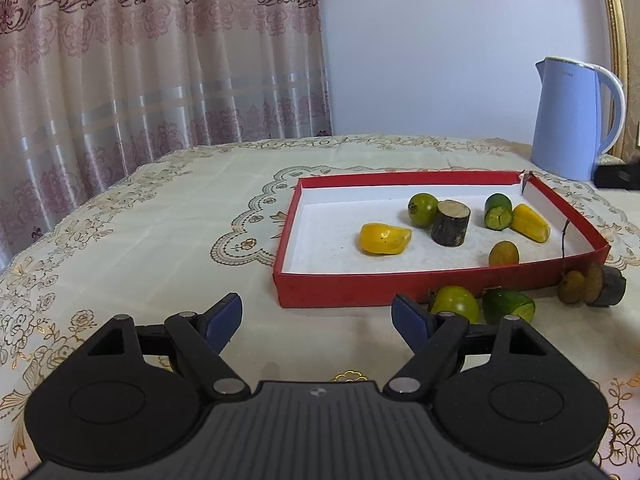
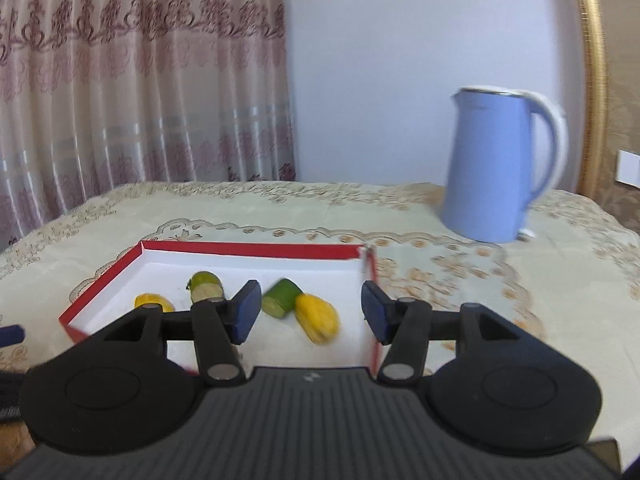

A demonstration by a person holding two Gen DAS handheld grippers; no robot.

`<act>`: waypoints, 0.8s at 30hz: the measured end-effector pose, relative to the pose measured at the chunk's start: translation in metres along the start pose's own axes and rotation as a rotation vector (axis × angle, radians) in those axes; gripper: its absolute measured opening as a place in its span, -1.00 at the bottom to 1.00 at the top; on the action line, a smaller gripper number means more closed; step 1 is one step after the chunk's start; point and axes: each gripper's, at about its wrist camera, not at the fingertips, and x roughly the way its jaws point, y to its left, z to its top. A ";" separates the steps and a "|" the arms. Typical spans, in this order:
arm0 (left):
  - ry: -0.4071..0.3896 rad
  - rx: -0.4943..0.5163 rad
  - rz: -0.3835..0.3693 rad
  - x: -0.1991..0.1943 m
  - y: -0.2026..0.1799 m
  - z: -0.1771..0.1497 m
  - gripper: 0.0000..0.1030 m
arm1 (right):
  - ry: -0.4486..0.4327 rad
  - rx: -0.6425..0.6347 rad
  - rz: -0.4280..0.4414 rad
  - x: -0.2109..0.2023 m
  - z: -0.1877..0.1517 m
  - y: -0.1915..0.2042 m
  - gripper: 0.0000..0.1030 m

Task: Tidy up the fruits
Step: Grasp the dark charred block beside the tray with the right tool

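Left gripper (image 1: 317, 316) nearest, jaws wide, empty; right gripper (image 2: 311, 312) likewise. Red tray (image 1: 380, 285) mid-counter holds six fruit pieces. Green fruit (image 1: 456, 305), cut green piece (image 1: 509, 305), brown pieces (image 1: 592, 283) outside near wall: roughly half done.

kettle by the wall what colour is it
Light blue kettle with a white handle; the left wrist view shows it sharpest.

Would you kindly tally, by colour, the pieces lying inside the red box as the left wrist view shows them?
Yellow pieces: 2, the yellow wedge and the ridged yellow piece
Green pieces: 2, the round green fruit and the cut green chunk
Dark brown cylinder: 1
Olive-yellow round fruit: 1
Total in the shallow red cardboard box: 6
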 end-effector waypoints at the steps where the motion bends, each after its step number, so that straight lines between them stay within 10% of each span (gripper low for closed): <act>1: -0.003 0.003 -0.001 0.000 -0.001 0.000 0.59 | 0.009 0.003 0.002 -0.005 -0.004 -0.003 0.03; 24: -0.012 0.034 -0.012 -0.005 -0.006 -0.001 0.59 | 0.193 -0.027 -0.032 0.020 -0.058 0.005 -0.15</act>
